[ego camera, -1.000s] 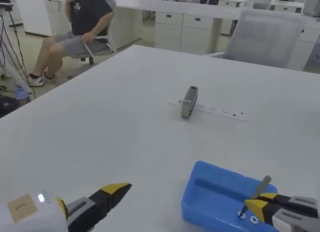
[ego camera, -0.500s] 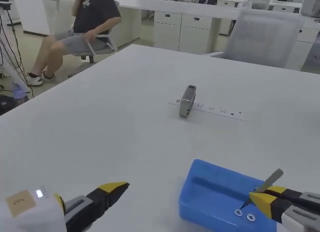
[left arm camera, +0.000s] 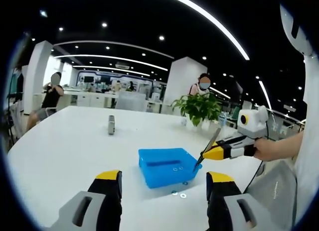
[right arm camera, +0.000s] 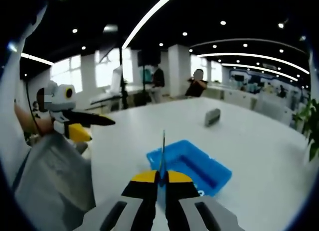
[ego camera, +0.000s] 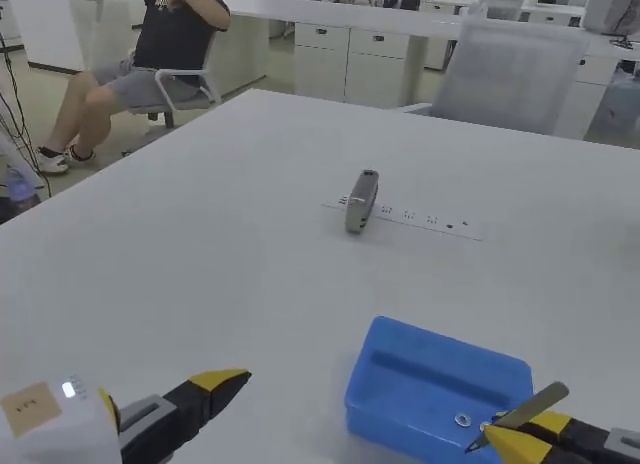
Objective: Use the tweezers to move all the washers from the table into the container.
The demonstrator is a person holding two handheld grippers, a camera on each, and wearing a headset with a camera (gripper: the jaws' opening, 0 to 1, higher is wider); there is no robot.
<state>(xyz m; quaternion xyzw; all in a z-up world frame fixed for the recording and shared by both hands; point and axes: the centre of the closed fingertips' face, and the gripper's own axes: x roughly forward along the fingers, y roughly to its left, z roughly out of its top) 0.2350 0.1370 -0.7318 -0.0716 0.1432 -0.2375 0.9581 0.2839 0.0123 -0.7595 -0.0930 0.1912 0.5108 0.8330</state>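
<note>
Tweezers [ego camera: 525,409] pinched in right gripper [right arm camera: 162,178] over blue container [ego camera: 410,374]; left gripper [left arm camera: 163,176] gapes wide, empty

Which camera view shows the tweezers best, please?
The left gripper view: the tweezers appear side-on, held in the right gripper, tip over the blue container. The head view catches them at its lower edge; the right gripper view shows them edge-on, a thin line.

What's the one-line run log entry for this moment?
left gripper: open, empty | right gripper: shut on tweezers, tip over blue container | washers: some in container, others on table
</note>
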